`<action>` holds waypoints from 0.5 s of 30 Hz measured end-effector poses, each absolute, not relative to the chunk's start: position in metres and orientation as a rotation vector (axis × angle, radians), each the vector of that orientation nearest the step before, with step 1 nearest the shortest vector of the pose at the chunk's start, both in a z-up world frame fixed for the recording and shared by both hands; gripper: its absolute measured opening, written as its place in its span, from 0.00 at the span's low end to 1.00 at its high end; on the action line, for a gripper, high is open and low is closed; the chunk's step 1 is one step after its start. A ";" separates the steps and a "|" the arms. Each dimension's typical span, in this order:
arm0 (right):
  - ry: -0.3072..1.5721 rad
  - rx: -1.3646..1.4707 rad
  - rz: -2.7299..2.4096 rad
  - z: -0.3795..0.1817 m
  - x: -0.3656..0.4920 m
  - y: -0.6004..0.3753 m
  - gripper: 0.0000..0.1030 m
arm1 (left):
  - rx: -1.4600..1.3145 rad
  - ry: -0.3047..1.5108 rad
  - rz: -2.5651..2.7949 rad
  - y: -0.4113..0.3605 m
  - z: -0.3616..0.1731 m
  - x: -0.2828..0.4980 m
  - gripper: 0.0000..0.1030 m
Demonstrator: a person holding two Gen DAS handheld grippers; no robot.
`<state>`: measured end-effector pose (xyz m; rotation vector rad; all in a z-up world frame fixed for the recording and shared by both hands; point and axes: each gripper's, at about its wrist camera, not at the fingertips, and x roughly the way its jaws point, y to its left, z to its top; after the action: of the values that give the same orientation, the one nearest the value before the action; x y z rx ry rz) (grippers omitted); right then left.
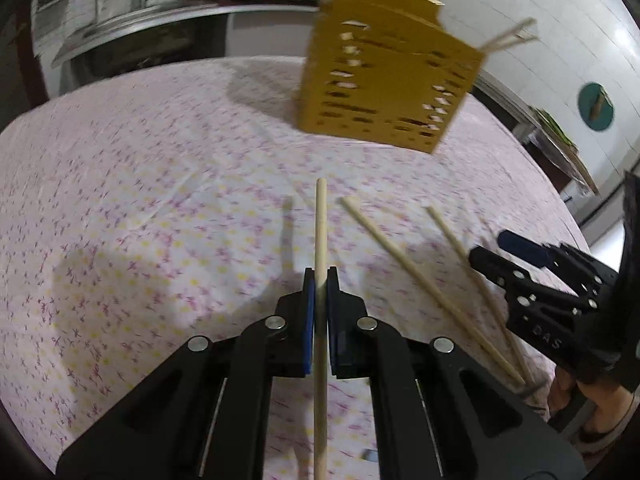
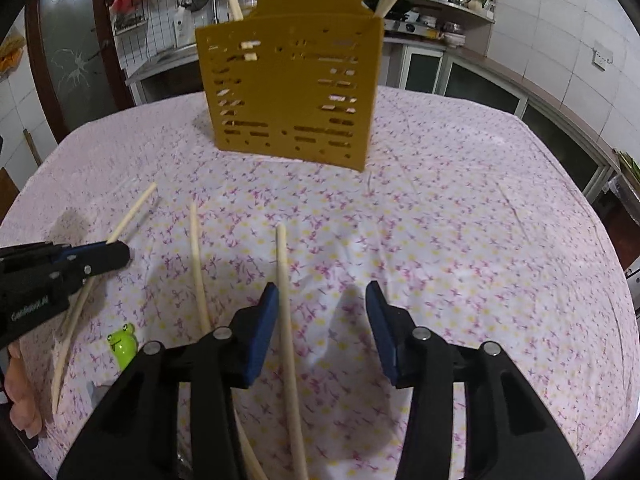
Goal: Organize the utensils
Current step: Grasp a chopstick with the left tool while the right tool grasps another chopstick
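1. Chopstick (image 1: 320,240) is pinched between the left gripper (image 1: 319,280) fingers, raised over the worktop (image 1: 120,200).
2. Right gripper (image 2: 322,300) fingers stand half open astride another chopstick (image 2: 285,300), not yet pressing it.
3. Keep each stick upright, then lower tips into the yellow holder (image 2: 288,92), which already has several.

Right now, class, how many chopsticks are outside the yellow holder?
3. One chopstick is clamped in the left gripper; a second chopstick lies between the right gripper's open jaws; a third chopstick rests between them. Others may be hidden.
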<state>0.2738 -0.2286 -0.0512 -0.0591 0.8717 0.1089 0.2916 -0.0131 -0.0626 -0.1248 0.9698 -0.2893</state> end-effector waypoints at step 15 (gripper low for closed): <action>0.980 -0.054 0.092 -0.056 0.304 -0.217 0.10 | -0.142 1.070 -0.271 -0.011 -0.070 0.322 0.04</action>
<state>0.3039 -0.2173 -0.0556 -0.0540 0.9799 0.0917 0.3222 -0.0109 -0.0697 -0.1421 1.0702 -0.2706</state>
